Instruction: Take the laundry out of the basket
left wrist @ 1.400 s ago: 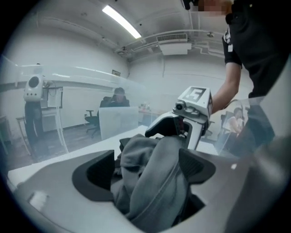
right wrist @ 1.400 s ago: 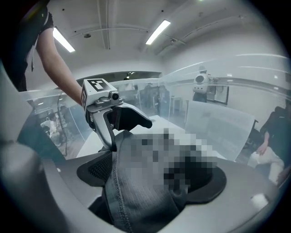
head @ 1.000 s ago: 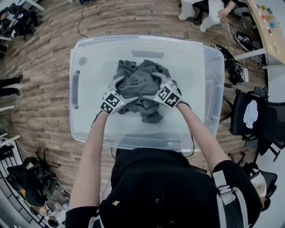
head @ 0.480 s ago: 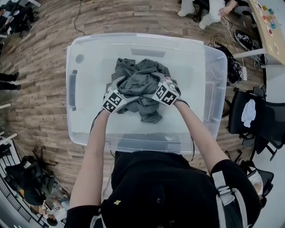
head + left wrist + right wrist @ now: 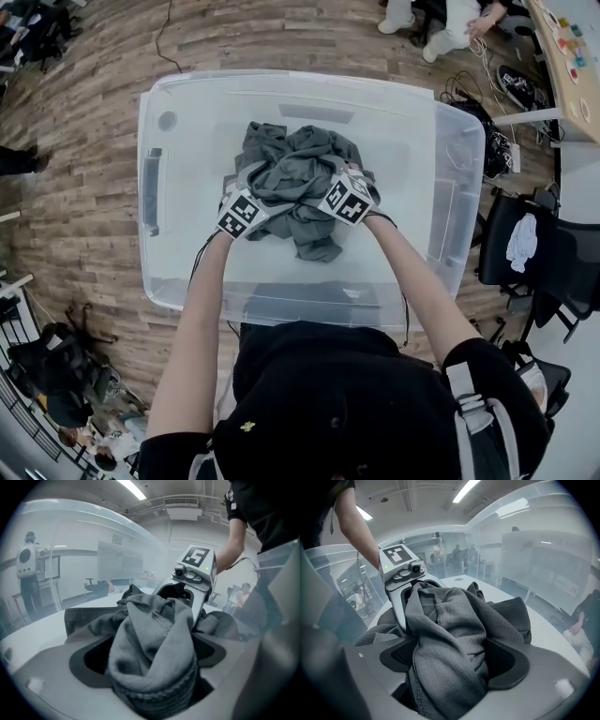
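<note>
A crumpled grey garment (image 5: 295,173) lies in the middle of a clear plastic basket (image 5: 169,122). My left gripper (image 5: 248,192) grips the garment's left side and my right gripper (image 5: 330,185) grips its right side, both inside the basket. In the left gripper view a thick fold of the grey garment (image 5: 152,653) fills the space between the jaws, with the right gripper (image 5: 190,581) just beyond. The right gripper view shows ribbed grey garment (image 5: 450,663) bunched between its jaws, and the left gripper (image 5: 405,581) opposite it.
The basket stands on a wooden floor (image 5: 84,187). A black chair (image 5: 539,253) with a white cloth is at the right, cables and shoes (image 5: 511,89) at the upper right. People and bags are at the left edges (image 5: 56,375).
Both grippers have shifted slightly up and away with the garment bunched between them. The view has drifted a little; the grip stays the same.
</note>
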`<action>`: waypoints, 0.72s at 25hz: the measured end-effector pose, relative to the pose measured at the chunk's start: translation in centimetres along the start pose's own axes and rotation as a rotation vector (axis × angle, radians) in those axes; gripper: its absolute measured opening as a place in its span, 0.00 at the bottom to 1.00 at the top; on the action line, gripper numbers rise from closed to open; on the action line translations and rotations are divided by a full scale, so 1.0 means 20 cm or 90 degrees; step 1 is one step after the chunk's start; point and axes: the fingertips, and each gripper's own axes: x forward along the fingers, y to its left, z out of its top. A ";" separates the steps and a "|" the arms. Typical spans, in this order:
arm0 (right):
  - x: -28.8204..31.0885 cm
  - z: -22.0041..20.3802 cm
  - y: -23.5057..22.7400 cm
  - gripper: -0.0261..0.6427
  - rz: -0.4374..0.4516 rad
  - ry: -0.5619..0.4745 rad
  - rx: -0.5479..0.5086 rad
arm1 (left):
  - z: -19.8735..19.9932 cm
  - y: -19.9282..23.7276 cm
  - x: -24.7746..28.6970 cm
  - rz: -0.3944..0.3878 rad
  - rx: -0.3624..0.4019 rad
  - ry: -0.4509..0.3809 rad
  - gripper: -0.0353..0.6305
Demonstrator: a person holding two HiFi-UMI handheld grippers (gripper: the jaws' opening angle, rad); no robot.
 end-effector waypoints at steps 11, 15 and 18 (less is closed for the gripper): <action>0.03 0.00 0.01 0.69 0.014 0.021 -0.020 | -0.01 -0.01 0.03 -0.005 -0.019 0.008 0.74; 0.05 0.00 0.02 0.62 0.014 0.025 -0.022 | -0.01 -0.04 0.04 -0.009 -0.022 0.010 0.66; 0.05 0.01 0.01 0.52 0.004 0.017 -0.013 | 0.00 -0.03 0.05 -0.007 -0.032 0.006 0.57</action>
